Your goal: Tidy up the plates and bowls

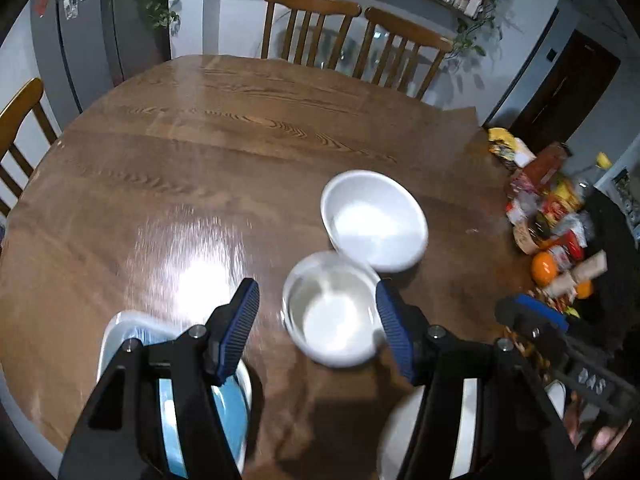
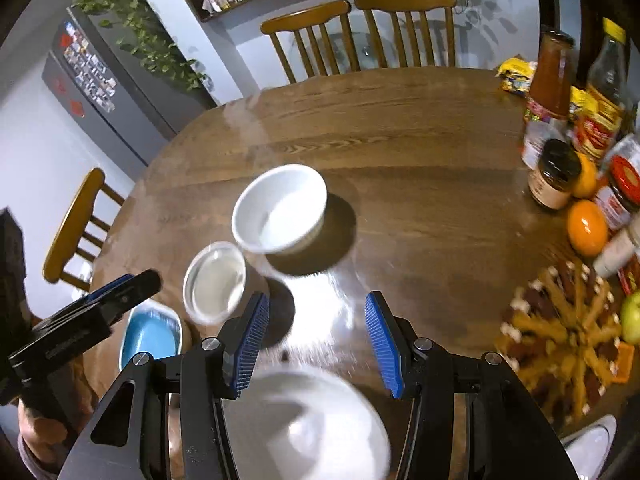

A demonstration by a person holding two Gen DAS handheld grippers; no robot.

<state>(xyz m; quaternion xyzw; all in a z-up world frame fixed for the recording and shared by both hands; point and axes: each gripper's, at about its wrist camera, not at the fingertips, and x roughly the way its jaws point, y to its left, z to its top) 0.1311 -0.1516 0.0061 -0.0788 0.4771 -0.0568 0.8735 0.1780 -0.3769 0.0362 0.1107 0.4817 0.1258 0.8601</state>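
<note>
On the round wooden table (image 1: 224,128) stand a white ribbed bowl (image 1: 374,222) and, nearer, a small clear glass bowl (image 1: 332,308). My left gripper (image 1: 318,330) is open, its blue pads either side of the glass bowl from above, apart from it. A blue-and-white dish (image 1: 224,404) lies under its left finger, and a white plate (image 1: 404,436) under its right one. In the right wrist view my right gripper (image 2: 316,346) is open and empty above a white plate (image 2: 320,424). The white bowl (image 2: 280,208), glass bowl (image 2: 216,282) and blue dish (image 2: 150,336) lie ahead-left.
Bottles, jars, oranges, an apple and snack packets (image 2: 576,184) crowd the table's right side beside a patterned mat (image 2: 560,332). Wooden chairs (image 2: 360,36) stand at the far edge and another (image 2: 76,224) at the left. The left gripper (image 2: 80,320) shows in the right wrist view.
</note>
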